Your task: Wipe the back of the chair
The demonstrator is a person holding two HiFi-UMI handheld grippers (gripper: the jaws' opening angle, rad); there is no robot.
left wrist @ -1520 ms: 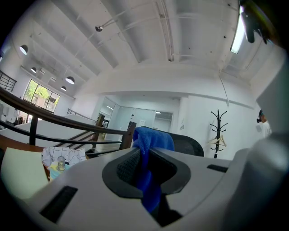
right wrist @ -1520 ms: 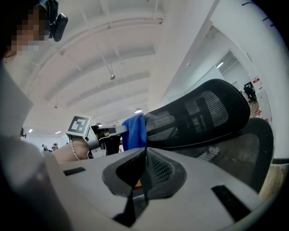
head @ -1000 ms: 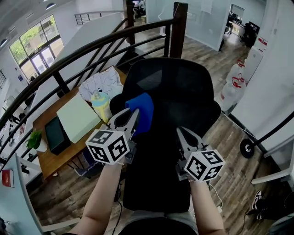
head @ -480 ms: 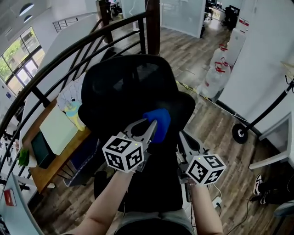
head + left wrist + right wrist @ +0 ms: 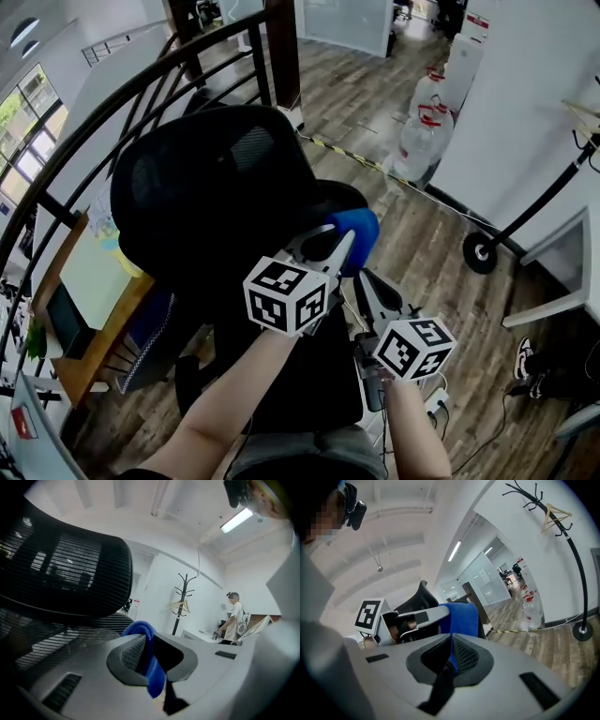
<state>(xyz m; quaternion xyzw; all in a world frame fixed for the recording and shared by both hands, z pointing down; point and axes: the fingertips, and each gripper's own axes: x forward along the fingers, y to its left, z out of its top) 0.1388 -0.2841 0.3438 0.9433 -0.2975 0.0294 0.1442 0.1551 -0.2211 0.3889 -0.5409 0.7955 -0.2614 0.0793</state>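
Observation:
The black mesh chair back (image 5: 206, 187) fills the left middle of the head view and looms at upper left in the left gripper view (image 5: 65, 573). My left gripper (image 5: 339, 242) is shut on a blue cloth (image 5: 361, 230) at the chair back's right edge. The cloth is pinched between the jaws (image 5: 152, 667). My right gripper (image 5: 364, 278) is just below and right of it, jaws together, holding nothing. From the right gripper (image 5: 451, 644) I see the cloth (image 5: 461, 618) and left gripper (image 5: 412, 620) close ahead.
A dark stair railing (image 5: 141, 94) curves behind the chair, with a desk (image 5: 84, 281) on the level below. Water bottles (image 5: 422, 122) stand by the white wall. A coat rack's base (image 5: 478, 253) sits on the wood floor at right. A person (image 5: 234, 616) stands far off.
The left gripper with the cloth has swept from the left-middle of the chair back to its right edge. The view has turned right. The right gripper stays low and shut.

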